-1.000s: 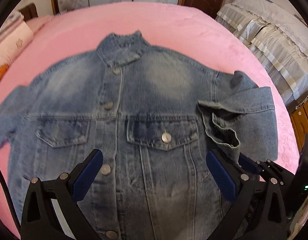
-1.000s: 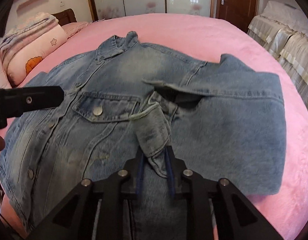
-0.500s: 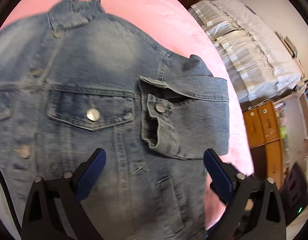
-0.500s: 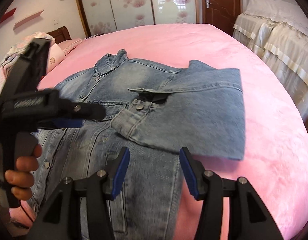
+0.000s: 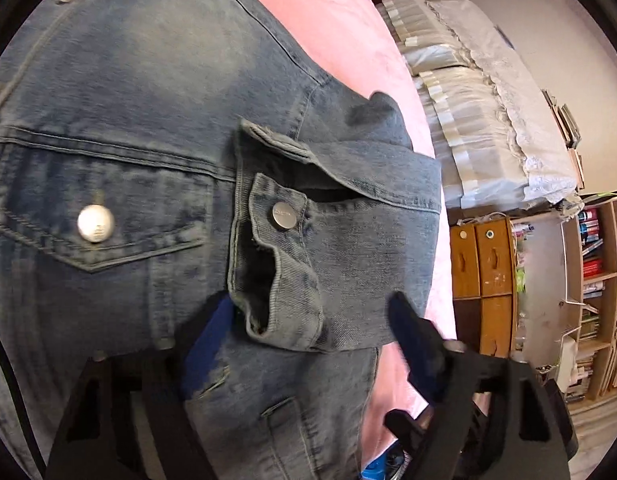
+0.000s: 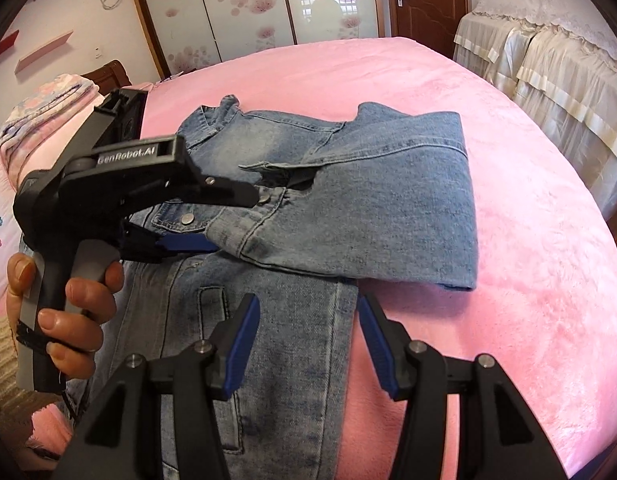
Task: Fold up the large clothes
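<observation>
My right gripper (image 6: 306,334) sits nearest, jaws parted, nothing between the pads; it hovers over the denim jacket (image 6: 268,360) at its side edge, where denim meets the pink bedspread (image 6: 528,240). The lower front panel of the jacket runs under my left finger (image 6: 240,340).

Just beyond, my left gripper (image 5: 308,308) comes in from the left side, a hand (image 6: 64,300) on its grip. Its jaws have just been closing and straddle the sleeve cuff (image 5: 280,264). One blue pad (image 5: 206,340) is beside the cuff's open end; I cannot tell if the pads press yet, so no grip claimed.

The sleeve (image 6: 368,208) is folded inward across the jacket's chest, cuff button (image 5: 285,215) facing up, next to the chest pocket button (image 5: 95,223).

The jacket lies flat, front up, collar (image 6: 220,114) toward the bed's far side. A quilt pile (image 6: 40,120) is at the far left corner, and covered furniture (image 6: 548,60) stands off the right edge.
</observation>
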Tool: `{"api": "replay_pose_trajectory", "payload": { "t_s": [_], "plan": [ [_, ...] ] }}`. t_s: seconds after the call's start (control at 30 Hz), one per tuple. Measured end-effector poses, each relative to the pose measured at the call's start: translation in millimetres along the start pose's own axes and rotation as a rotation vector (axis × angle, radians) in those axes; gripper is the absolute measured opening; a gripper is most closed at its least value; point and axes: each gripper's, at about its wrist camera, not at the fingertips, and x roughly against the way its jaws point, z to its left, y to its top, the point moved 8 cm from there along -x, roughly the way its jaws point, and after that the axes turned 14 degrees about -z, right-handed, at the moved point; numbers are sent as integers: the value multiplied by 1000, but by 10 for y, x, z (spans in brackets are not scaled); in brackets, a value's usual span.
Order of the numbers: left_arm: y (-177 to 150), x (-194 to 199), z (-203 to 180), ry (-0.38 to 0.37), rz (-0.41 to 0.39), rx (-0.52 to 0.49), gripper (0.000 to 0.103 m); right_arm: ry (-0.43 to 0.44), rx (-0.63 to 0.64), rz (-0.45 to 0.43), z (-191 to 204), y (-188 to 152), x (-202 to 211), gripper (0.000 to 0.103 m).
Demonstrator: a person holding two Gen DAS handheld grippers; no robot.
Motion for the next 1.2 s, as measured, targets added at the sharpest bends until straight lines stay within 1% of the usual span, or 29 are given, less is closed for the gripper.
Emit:
{"api": "replay_pose_trajectory", "payload": {
  "t_s": [0.07,0.1,0.13,0.17,0.2,0.3,0.33,0.37,0.43,0.47,0.6,0.73,0.77,0.9,0.97,1.07,1.2],
  "plan": [
    [-4,-86,-4,38,5,-15,53,-7,-2,6,-25,-25,-15,52],
    [8,-102,-10,52,8,-16,33,-10,-3,8,-36,-34,-17,52],
    [0,-135,-27,55,22,-9,28,-16,-6,12,-57,-47,-22,52],
    [-2,-166,-46,62,35,-1,27,-21,-10,16,-78,-61,-30,52],
    [16,-164,-64,77,27,-8,22,-26,-16,20,-102,-75,-38,52],
    [106,-108,-246,150,-9,-98,18,-43,-31,32,-168,-108,-64,52],
    [164,-52,-342,164,-33,-131,13,-43,-43,37,-195,-122,-80,52],
    [273,38,-491,169,-78,-176,5,-43,-56,43,-224,-134,-99,52],
    [461,214,-720,167,-148,-232,6,-48,-70,52,-265,-143,-143,52],
    [609,341,-873,172,-201,-271,6,-51,-74,54,-285,-144,-162,52],
    [1055,834,-1234,203,-364,-379,6,-57,-121,55,-368,-84,-294,52],
    [1460,1237,-1449,258,-482,-451,6,-65,-157,37,-435,58,-438,52],
    [1540,1412,-1420,271,-506,-462,6,-66,-164,30,-443,121,-498,52],
    [1897,1862,-1326,344,-622,-492,6,-70,-161,26,-406,276,-688,52],
    [2042,1999,-1182,382,-647,-486,6,-68,-142,28,-352,329,-768,52],
    [2219,2058,-801,441,-628,-435,6,-75,-85,42,-264,351,-903,52],
    [2299,1993,-214,492,-589,-362,5,-98,-35,61,-231,358,-1040,52]
  ]
}}
